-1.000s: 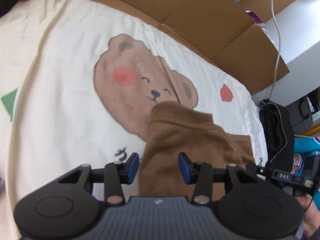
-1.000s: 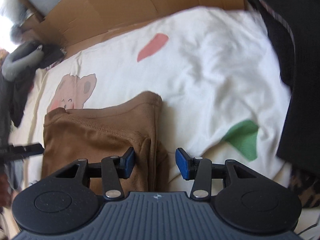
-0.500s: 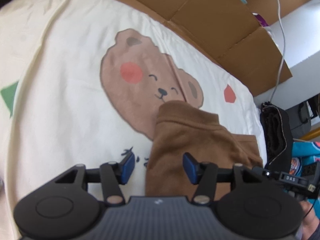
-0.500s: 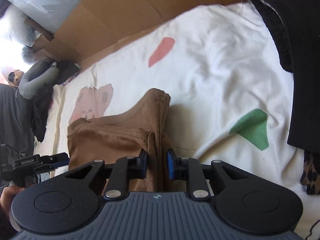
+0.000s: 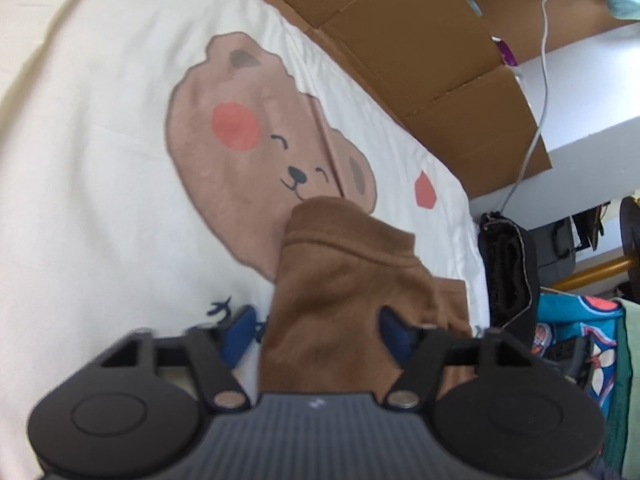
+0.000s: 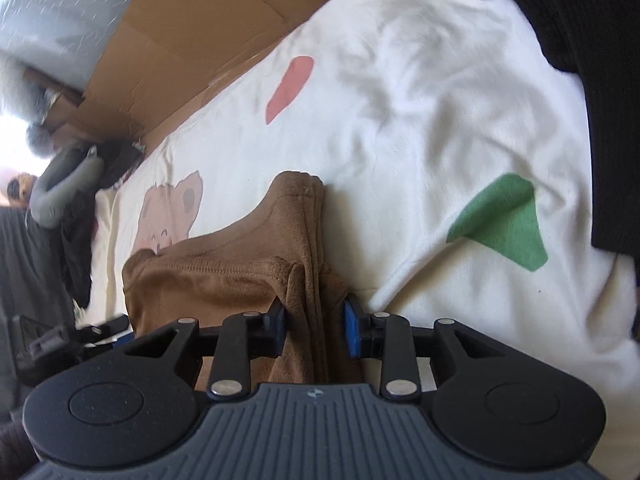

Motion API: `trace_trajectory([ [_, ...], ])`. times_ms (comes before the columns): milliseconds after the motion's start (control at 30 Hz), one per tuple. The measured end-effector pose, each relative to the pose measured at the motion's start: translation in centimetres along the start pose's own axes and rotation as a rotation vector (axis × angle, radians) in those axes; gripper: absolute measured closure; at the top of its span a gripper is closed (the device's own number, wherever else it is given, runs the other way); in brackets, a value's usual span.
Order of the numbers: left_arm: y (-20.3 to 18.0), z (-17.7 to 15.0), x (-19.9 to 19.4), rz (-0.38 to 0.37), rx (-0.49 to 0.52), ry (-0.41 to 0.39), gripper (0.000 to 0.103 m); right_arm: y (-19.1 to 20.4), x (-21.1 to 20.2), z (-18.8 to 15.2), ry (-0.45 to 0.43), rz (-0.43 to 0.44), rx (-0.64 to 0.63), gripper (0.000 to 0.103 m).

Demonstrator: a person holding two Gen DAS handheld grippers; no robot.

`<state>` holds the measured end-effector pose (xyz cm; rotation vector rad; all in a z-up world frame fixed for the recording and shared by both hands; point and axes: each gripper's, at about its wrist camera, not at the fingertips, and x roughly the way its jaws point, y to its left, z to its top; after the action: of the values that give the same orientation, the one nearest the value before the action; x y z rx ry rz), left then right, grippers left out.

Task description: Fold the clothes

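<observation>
A folded brown garment (image 5: 340,264) lies on a cream bed sheet (image 5: 100,200) printed with a bear. In the left wrist view its left end runs between the jaws of my left gripper (image 5: 316,332). These jaws are closing. The cloth folds over the right pad, while the left pad stands just off its edge. In the right wrist view the brown garment (image 6: 224,280) has its thick right-hand fold between the pads of my right gripper (image 6: 314,320). These jaws are opening, and both pads still touch the fold.
Flattened cardboard (image 5: 420,40) lines the far side of the bed. Black clothes (image 6: 600,80) lie along the right edge of the sheet (image 6: 400,120). More dark clothes and a grey pillow (image 6: 64,188) are at the far left. A black bag (image 5: 508,264) stands past the bed's right end.
My left gripper sank lower over the garment's end and its pads now stand wider apart. My right gripper pinched the fold, then eased, and rolled a little.
</observation>
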<state>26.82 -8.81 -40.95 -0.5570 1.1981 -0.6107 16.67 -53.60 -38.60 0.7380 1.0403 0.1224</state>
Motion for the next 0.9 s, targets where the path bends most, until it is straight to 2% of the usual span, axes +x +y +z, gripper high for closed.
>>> trace_trajectory([
  [33, -0.2, 0.0, 0.2, 0.003, 0.004, 0.005, 0.084, 0.0, 0.0, 0.0, -0.002, -0.001, -0.001, 0.074],
  [67, -0.3, -0.1, 0.4, 0.005, 0.01, 0.006, 0.088, 0.1, 0.0, 0.1, -0.003, -0.002, -0.003, 0.076],
  [100, -0.7, -0.3, 0.2, 0.008, 0.025, -0.011, 0.088, 0.4, -0.2, 0.0, -0.008, -0.003, -0.023, 0.08],
  [133, -1.0, -0.4, -0.1, 0.005, 0.039, -0.032, 0.095, 0.7, -0.4, 0.0, -0.013, -0.003, -0.042, 0.081],
  [167, -1.2, -0.5, -0.5, -0.006, 0.041, -0.058, 0.097, 1.0, -0.7, -0.1, -0.02, 0.0, -0.059, 0.082],
  [233, -1.4, -0.4, -1.5, -0.037, 0.017, -0.106, 0.097, 1.5, -1.4, -0.1, -0.039, 0.013, -0.078, 0.082],
  [300, -1.7, -0.2, -1.9, -0.037, 0.024, -0.117, 0.096, 1.7, -1.6, -0.2, -0.051, 0.021, -0.085, 0.081],
  [400, -1.5, -0.2, -1.6, -0.012, 0.024, -0.086, 0.078, 1.6, -1.2, -0.5, -0.039, -0.008, -0.107, 0.076],
  [467, -1.1, -0.3, -1.5, 0.013, -0.001, -0.074, 0.044, 1.4, -1.1, -0.5, -0.032, -0.019, -0.116, 0.072],
  [500, -0.9, -0.5, -1.3, 0.028, -0.008, -0.07, 0.038, 1.3, -1.0, -0.5, -0.03, -0.023, -0.121, 0.07],
  [600, -0.3, -0.9, -0.9, 0.023, -0.008, -0.043, 0.037, 0.7, -0.8, -0.4, -0.024, -0.032, -0.119, 0.061],
  [900, -0.7, -1.2, 1.2, -0.081, 0.027, 0.02, 0.038, 0.1, 0.2, -0.3, -0.011, 0.018, -0.108, 0.058],
])
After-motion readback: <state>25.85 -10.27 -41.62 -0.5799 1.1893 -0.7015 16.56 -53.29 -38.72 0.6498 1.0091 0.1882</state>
